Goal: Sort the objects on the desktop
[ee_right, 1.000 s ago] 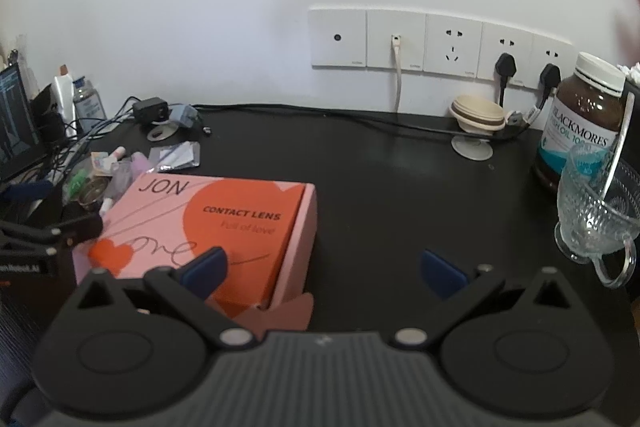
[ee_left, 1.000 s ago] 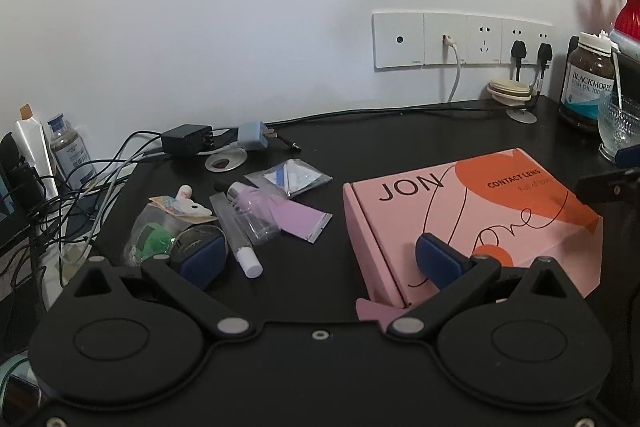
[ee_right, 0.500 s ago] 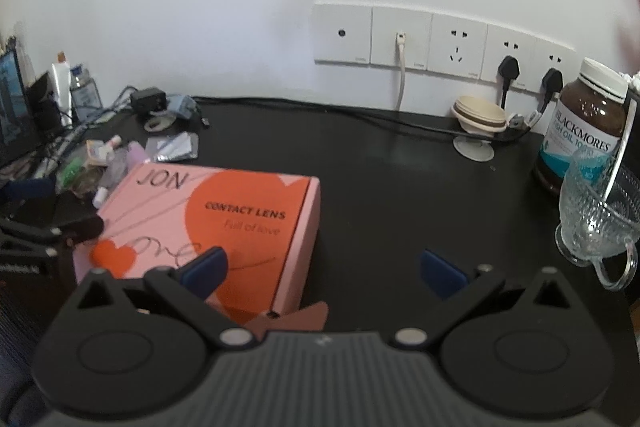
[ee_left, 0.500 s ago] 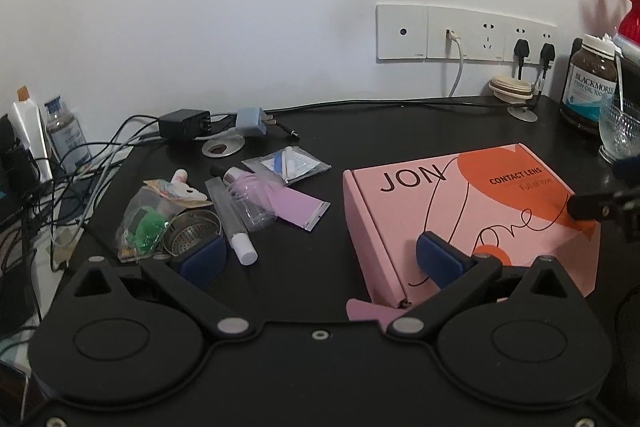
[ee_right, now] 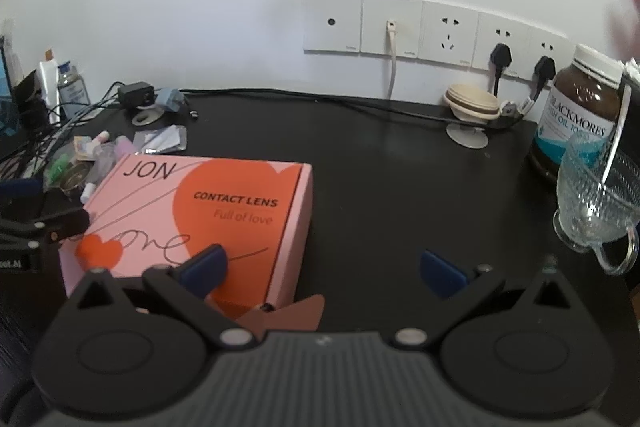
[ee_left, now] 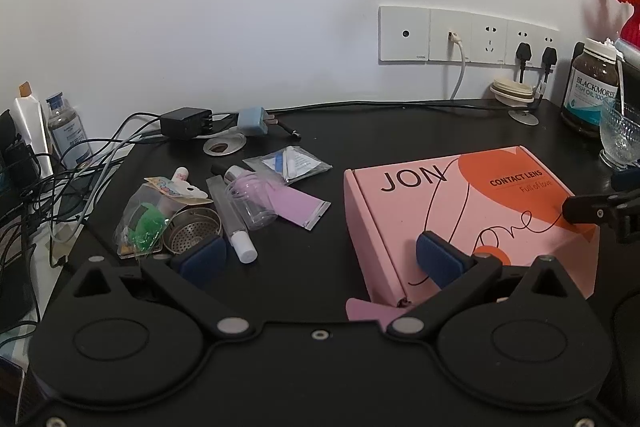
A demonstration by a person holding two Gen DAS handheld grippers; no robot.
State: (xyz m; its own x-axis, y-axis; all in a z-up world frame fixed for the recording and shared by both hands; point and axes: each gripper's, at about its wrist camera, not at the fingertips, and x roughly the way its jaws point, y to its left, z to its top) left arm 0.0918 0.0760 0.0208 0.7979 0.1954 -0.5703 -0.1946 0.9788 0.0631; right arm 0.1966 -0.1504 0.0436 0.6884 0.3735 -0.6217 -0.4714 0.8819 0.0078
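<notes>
The black counter (ee_left: 400,131) carries a closed pink-and-orange cardboard box (ee_left: 472,211) at its middle. Left of it lies a small clutter, including a perforated metal strainer cup (ee_left: 192,233). The left tongs (ee_left: 320,259) and right tongs (ee_right: 324,267) both gape wide, holding nothing.

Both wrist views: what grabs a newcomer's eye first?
The pink box printed with an orange heart, closed, mid-desk on the black desk. Left of it lies a clutter pile: a metal strainer, a clear bottle and sachets. At far right stand a brown supplement jar and a glass cup.
</notes>
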